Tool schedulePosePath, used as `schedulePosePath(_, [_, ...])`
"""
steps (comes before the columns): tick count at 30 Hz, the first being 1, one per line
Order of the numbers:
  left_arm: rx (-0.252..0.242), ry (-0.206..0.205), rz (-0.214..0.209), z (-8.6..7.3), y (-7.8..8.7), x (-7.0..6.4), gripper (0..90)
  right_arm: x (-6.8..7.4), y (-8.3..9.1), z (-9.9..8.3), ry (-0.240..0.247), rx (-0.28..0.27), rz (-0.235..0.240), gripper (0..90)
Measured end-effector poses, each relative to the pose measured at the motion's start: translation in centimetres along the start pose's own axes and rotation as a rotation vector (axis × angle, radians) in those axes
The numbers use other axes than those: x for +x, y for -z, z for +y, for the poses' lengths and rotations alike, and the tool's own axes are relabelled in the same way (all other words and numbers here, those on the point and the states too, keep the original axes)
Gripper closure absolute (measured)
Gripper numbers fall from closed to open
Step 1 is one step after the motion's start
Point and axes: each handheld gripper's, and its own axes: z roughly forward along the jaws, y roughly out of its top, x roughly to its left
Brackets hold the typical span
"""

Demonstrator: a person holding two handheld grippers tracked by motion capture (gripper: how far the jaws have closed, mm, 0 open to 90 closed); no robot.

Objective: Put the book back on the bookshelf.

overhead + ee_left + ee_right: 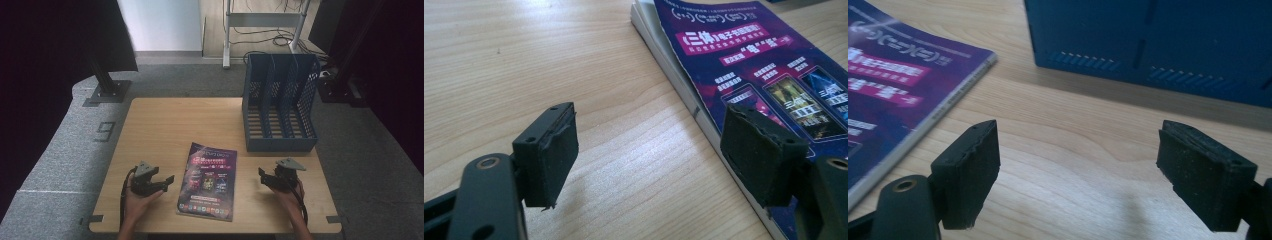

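A purple magazine (208, 181) lies flat on the wooden table (165, 125), near its front edge. A hand holds my left gripper (169, 181) just left of the magazine, open, its fingertips a little short of the magazine's edge. In the left gripper view the magazine (754, 65) sits behind the right pad (761, 152), with bare wood between the jaws. My right gripper (262, 176) rests to the magazine's right, open and empty. The right gripper view has the magazine's corner (903, 85) at the left and the blue file holder (1158, 45) ahead.
The blue slotted file holder (280, 102) stands at the table's back right, its compartments open upward. Black stands and cables sit on the grey carpet beyond the table. The table's left half is bare wood.
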Motion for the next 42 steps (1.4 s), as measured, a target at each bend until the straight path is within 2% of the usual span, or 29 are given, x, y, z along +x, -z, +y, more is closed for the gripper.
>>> schedulePosePath(7, [-0.014, 0.003, -0.012, 0.1, 0.1, -0.1, 22.7, 1.4, 0.2, 1.2, 0.009, -0.017, 0.047, 17.4])
schedulePosePath(14, [-0.028, 0.013, -0.016, 0.2, 0.4, 0.0, 22.8, 2.7, 0.2, 2.7, 0.026, -0.037, 0.073, 17.9])
schedulePosePath(21, [-0.035, 0.016, -0.011, 0.1, 0.3, 0.1, 22.7, 4.1, -0.6, 3.4, 0.024, -0.039, 0.118, 17.9])
schedulePosePath(31, [-0.033, 0.013, -0.019, 0.2, 0.1, -0.3, 22.7, 5.8, -1.5, 3.7, 0.043, -0.033, 0.145, 18.1])
schedulePosePath(42, [-0.039, 0.017, -0.017, 0.3, 0.2, -0.3, 22.7, 8.5, -3.6, 3.3, 0.079, 0.012, 0.185, 17.7])
